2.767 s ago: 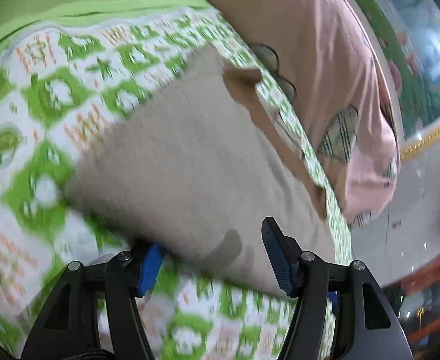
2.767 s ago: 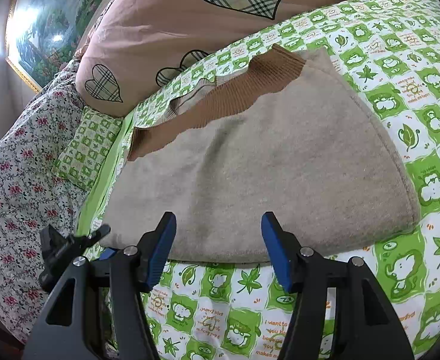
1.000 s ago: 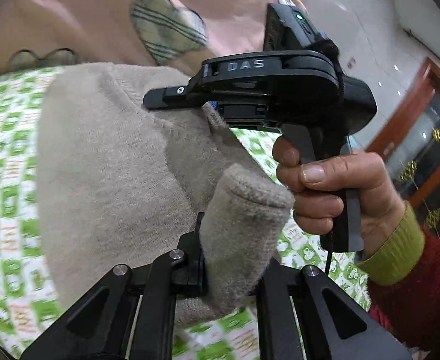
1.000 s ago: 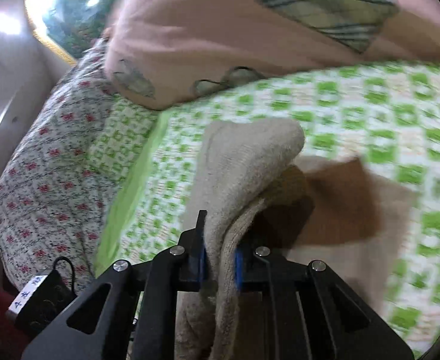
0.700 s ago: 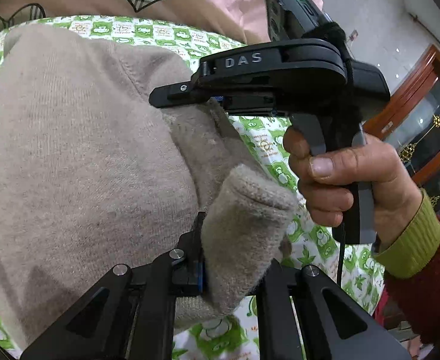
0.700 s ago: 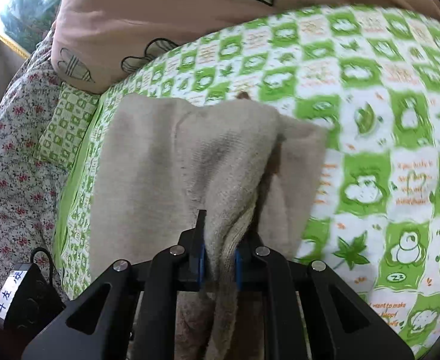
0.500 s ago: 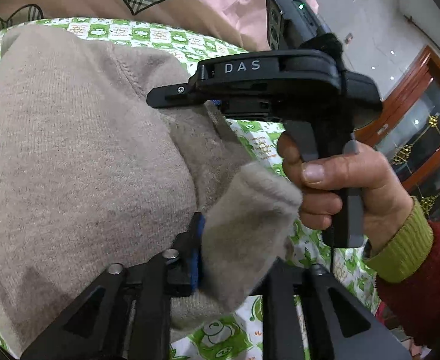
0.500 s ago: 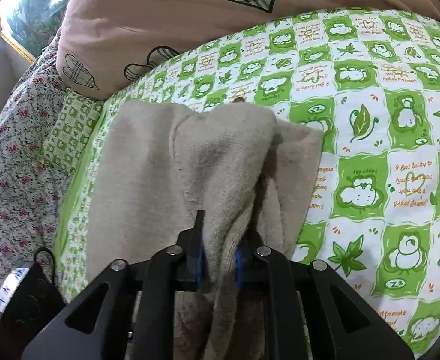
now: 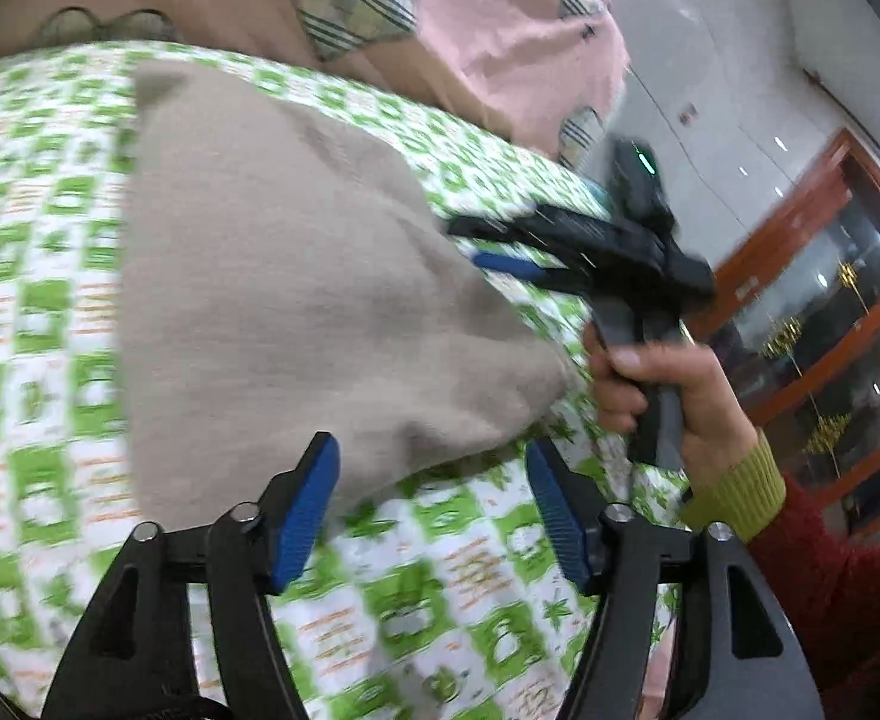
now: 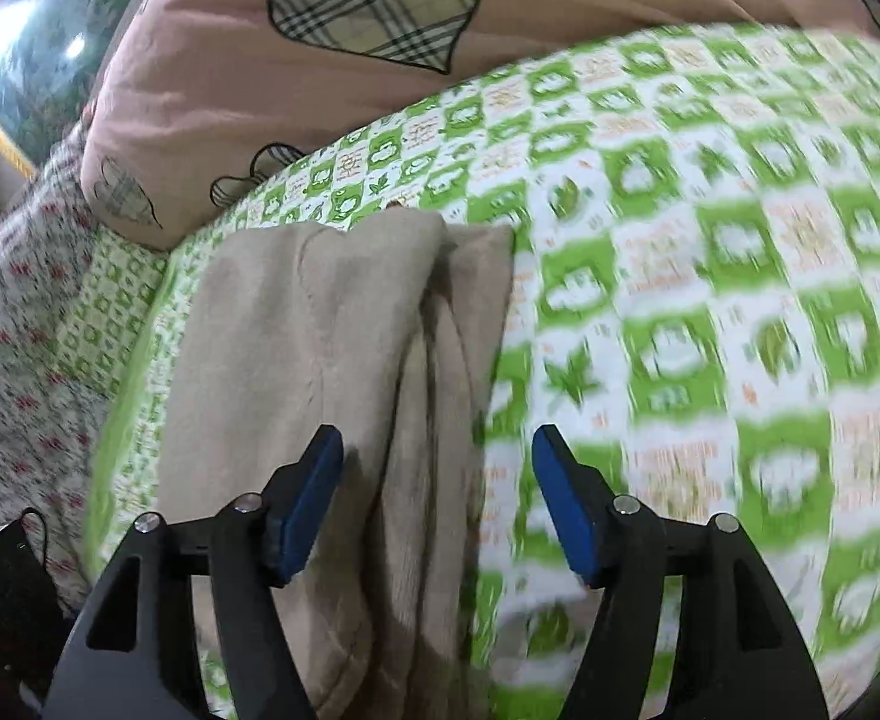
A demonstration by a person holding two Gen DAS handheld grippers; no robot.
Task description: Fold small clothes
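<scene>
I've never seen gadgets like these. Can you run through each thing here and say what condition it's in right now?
Left gripper: jaws wide open, holding nothing.
Right gripper: jaws wide open, holding nothing.
Sweater: folded over, lying loose on the bedsheet.
Bedsheet: spread flat under the sweater.
Pink quilt: bunched up behind the sweater.

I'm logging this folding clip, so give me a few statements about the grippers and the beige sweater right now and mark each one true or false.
1. The left gripper is open. True.
2. The right gripper is clamped on the beige sweater. False: its jaws stand wide apart with nothing between the pads.
3. The sweater lies folded on the green and white patterned sheet. True.
4. A plain blue pillow sits behind the sweater. False: it is a pink pillow with plaid hearts.
5. In the left wrist view, the right hand grips its gripper's handle. True.
</scene>
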